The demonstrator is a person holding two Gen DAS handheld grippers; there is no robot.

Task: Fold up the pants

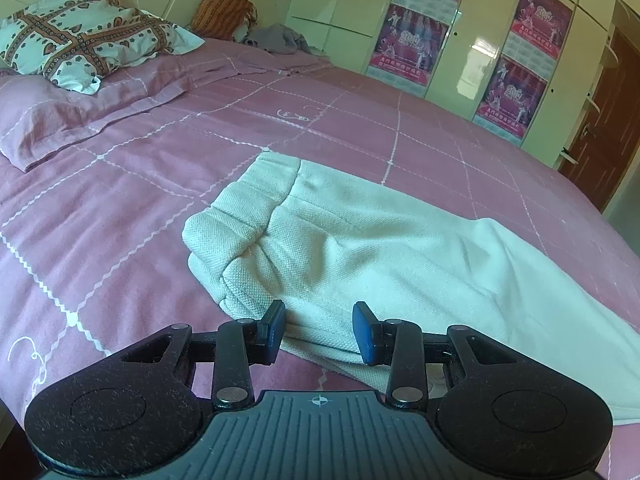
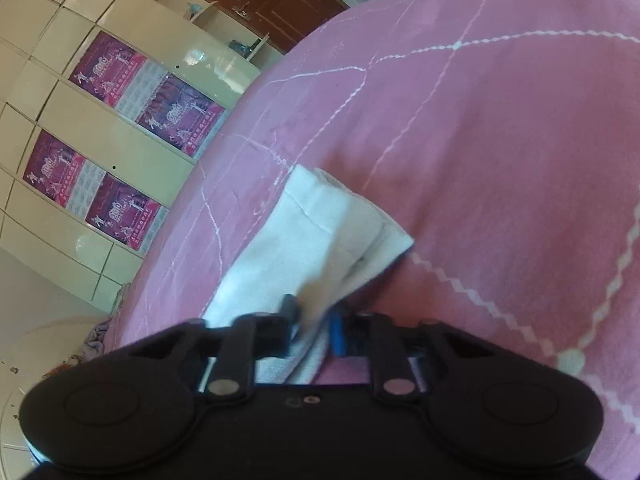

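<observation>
Cream-white pants (image 1: 360, 240) lie on the pink checked bedsheet (image 1: 120, 200), with the ribbed waistband (image 1: 240, 216) bunched at the left and the legs running off to the right. My left gripper (image 1: 320, 330) hovers at the near edge of the pants. Its blue pads (image 1: 364, 334) stand apart and press on nothing. In the right wrist view, my right gripper (image 2: 314, 320) is shut on a fold of the pants leg (image 2: 312, 232). The hem end stretches ahead of the fingers over the bedsheet (image 2: 500, 160). The cloth hides the pads' contact.
A patterned pillow (image 1: 80, 32) and a pink pillow (image 1: 48, 120) lie at the head of the bed. An orange cushion (image 1: 224, 8) and grey clothes (image 1: 280, 40) sit at the far corner. A cream wardrobe (image 1: 460, 40) with posters and a brown door (image 1: 612, 120) stand beyond the bed.
</observation>
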